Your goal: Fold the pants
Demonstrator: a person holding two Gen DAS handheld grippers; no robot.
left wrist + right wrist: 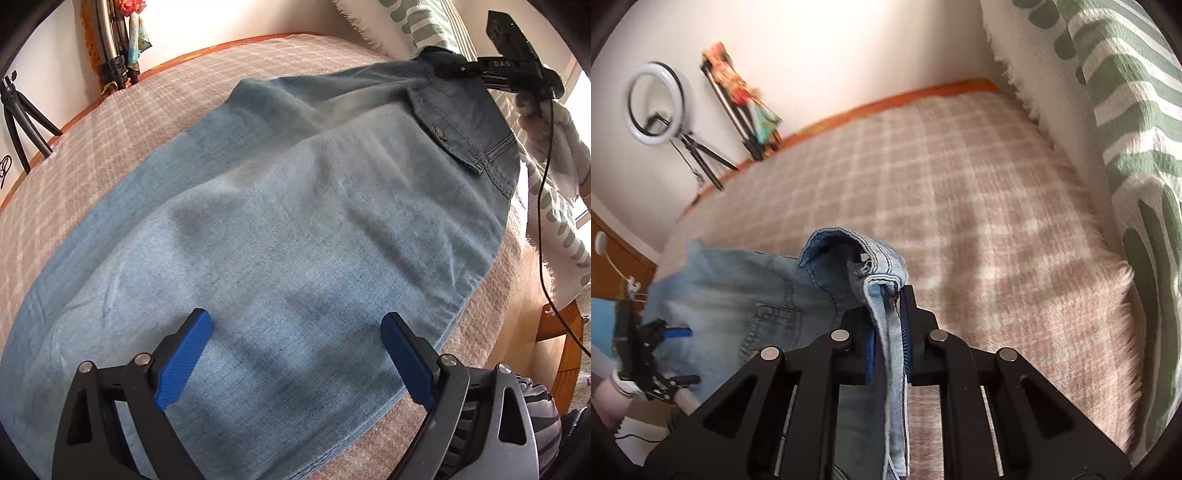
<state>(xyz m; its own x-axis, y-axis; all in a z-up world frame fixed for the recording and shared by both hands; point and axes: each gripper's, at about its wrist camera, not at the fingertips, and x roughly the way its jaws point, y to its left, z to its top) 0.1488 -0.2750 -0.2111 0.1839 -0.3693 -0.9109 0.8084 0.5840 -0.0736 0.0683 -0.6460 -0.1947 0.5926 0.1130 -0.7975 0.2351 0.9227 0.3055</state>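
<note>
Pinching: right claw [888,332] is pressed together on the waistband of the pants [746,295], denim bunched and standing up between its blue pads [905,332].
Right claw, far view: seen from the left wrist it sits at the top edge of the pants [295,206], black body [517,70] over the waist corner.
Left claw: [295,354] spread wide, blue pads [184,358] well apart, nothing between them, hanging over the leg end.
Pants: light blue denim, laid flat across the bed [166,92], pocket flap [450,125] near the waist.
Bed: pink-and-white check blanket [960,184], orange wood edge behind.
Pillow: green-and-white, [1126,110] along the right side.
Background: ring light [655,105] on a tripod by the wall.
</note>
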